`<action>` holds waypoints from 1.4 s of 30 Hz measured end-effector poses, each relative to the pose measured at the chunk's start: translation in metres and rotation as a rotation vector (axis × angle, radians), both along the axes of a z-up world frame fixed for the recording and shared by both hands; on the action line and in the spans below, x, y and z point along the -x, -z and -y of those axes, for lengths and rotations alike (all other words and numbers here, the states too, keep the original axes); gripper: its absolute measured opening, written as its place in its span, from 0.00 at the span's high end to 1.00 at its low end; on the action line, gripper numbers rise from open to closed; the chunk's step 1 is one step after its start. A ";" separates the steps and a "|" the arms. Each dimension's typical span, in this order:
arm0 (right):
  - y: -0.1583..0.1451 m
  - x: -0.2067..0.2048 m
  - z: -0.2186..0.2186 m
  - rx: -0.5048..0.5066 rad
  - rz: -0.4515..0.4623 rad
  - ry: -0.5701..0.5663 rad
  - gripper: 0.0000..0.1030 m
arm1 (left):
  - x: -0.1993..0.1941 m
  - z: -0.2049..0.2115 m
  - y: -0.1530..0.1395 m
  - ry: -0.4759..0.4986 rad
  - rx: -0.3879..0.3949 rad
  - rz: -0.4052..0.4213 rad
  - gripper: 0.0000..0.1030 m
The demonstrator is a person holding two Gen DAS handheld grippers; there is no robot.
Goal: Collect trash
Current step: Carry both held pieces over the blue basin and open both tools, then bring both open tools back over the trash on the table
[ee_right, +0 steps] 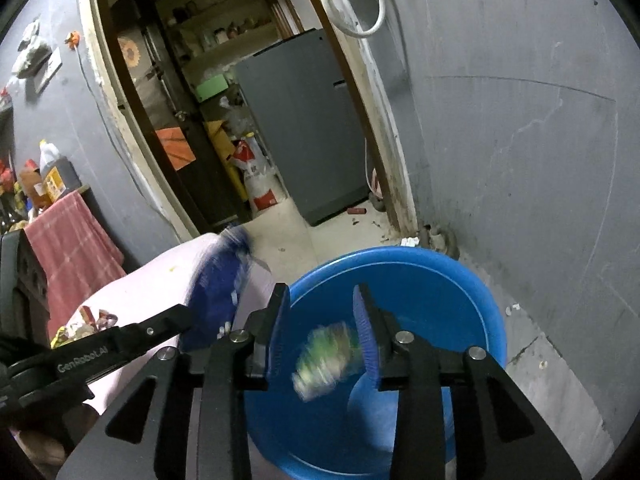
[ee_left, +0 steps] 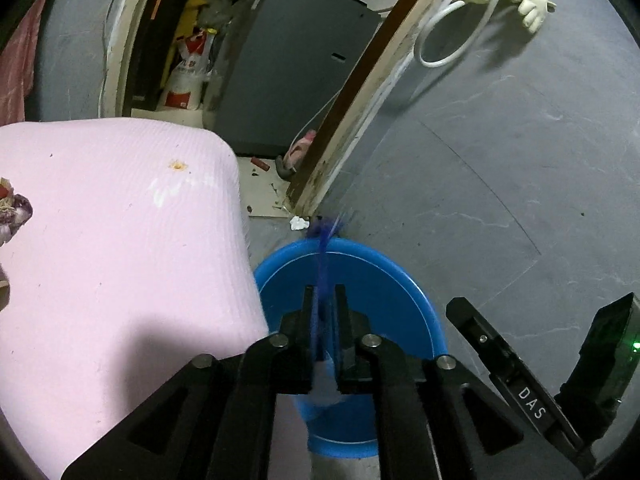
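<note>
left hand-held gripper (ee_left: 324,292) pinches blue wrapper (ee_left: 323,256) above blue basin (ee_left: 404,280): release over centre. right hand-held gripper (ee_right: 322,300) wide open, green wrapper (ee_right: 326,354) falling between fingers.

Walls: grey wall (ee_right: 520,140), marked with pale streaks.
Doorway: worn wooden door frame (ee_left: 360,92) opening onto a cluttered back room.
Back room: grey cabinet (ee_right: 304,128), perhaps a fridge, with a red and white sack (ee_right: 258,184) just beside it.
Hanging: white hose (ee_left: 444,46) looped on the wall beside a pale glove (ee_left: 532,0).
Left side: red checked cloth (ee_right: 76,240) draped below a bottle of dark liquid (ee_right: 58,172).
</note>
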State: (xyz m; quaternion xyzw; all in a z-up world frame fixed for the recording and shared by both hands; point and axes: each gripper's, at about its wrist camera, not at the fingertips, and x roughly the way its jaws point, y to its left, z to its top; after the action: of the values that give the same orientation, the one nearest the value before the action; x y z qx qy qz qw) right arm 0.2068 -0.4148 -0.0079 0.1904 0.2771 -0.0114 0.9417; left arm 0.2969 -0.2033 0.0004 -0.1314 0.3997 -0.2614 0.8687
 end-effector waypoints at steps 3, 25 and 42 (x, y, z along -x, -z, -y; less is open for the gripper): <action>-0.004 0.001 -0.001 0.003 0.016 0.006 0.68 | 0.005 -0.006 -0.002 -0.008 0.010 0.010 0.76; -0.057 0.026 -0.037 0.026 0.341 0.004 0.00 | 0.068 -0.106 -0.080 -0.341 -0.185 0.438 0.02; -0.098 0.038 -0.165 0.115 0.606 -0.247 0.00 | 0.120 -0.232 -0.096 -0.511 -0.216 0.588 0.02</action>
State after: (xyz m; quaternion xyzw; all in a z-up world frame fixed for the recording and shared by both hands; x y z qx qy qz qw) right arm 0.1685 -0.2500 0.0906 0.0964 0.0042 0.1444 0.9848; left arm 0.1766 0.0292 0.0963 -0.0542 0.1138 -0.0199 0.9918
